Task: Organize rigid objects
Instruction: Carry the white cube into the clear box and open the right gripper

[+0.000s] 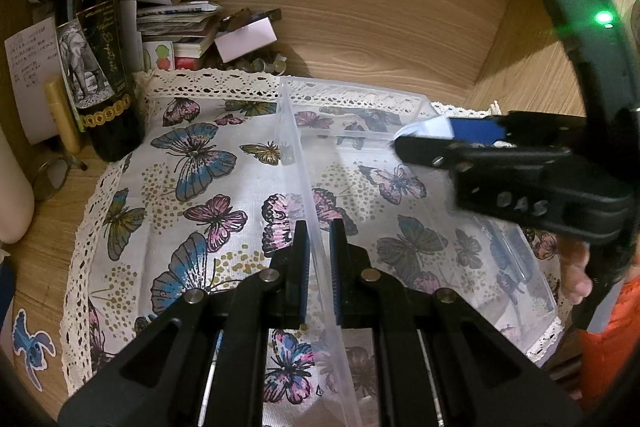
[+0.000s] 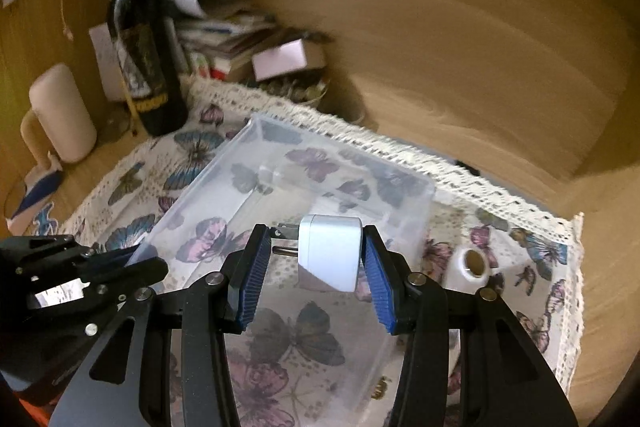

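Over clear bin [image 2: 304, 163], right gripper [image 2: 316, 259] fingers holding white plug adapter [image 2: 330, 253], background blurred, left gripper [image 1: 318, 259] fingers clamping bin wall

Bin [image 1: 420, 115] on cloth [image 1: 168, 195], bottle [image 1: 96, 67] seemingly behind-left

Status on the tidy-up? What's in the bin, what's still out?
Done: nothing visible inside the clear bin yet. In hand: the left hand-held gripper is clamped on the bin's wall, steadying it; the right hand-held gripper holds the white plug adapter over the bin. Left: release the adapter inside, then probably the white tape roll lying on the cloth beside the bin.
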`<state>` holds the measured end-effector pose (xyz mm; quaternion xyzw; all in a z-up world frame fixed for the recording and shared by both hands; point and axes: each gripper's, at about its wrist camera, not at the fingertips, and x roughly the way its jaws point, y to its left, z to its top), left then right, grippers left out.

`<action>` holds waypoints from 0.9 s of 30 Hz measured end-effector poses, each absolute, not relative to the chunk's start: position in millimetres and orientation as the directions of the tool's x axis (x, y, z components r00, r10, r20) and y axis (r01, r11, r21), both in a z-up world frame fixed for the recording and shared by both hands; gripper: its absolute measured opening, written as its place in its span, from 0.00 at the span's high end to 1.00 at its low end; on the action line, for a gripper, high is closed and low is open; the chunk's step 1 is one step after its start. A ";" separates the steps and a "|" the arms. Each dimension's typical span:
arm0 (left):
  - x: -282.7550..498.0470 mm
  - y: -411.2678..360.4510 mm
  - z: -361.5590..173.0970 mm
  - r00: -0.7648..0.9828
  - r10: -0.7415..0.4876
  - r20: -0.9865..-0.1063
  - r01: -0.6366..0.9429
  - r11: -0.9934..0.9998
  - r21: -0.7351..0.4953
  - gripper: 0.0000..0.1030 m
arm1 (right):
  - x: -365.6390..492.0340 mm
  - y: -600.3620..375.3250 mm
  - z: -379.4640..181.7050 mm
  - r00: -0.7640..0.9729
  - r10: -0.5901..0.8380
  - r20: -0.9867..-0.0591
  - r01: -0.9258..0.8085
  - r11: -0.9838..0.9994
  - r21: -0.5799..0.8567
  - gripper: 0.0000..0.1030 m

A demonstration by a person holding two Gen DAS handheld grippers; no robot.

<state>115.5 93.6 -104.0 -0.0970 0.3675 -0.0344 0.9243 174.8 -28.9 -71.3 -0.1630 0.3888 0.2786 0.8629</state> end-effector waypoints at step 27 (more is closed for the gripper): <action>116.2 91.5 -103.0 0.727 -0.121 -0.676 -0.006 0.983 -0.183 0.91 | 168.0 -45.2 -56.1 0.577 0.342 -0.742 -0.581 0.810 -0.078 0.47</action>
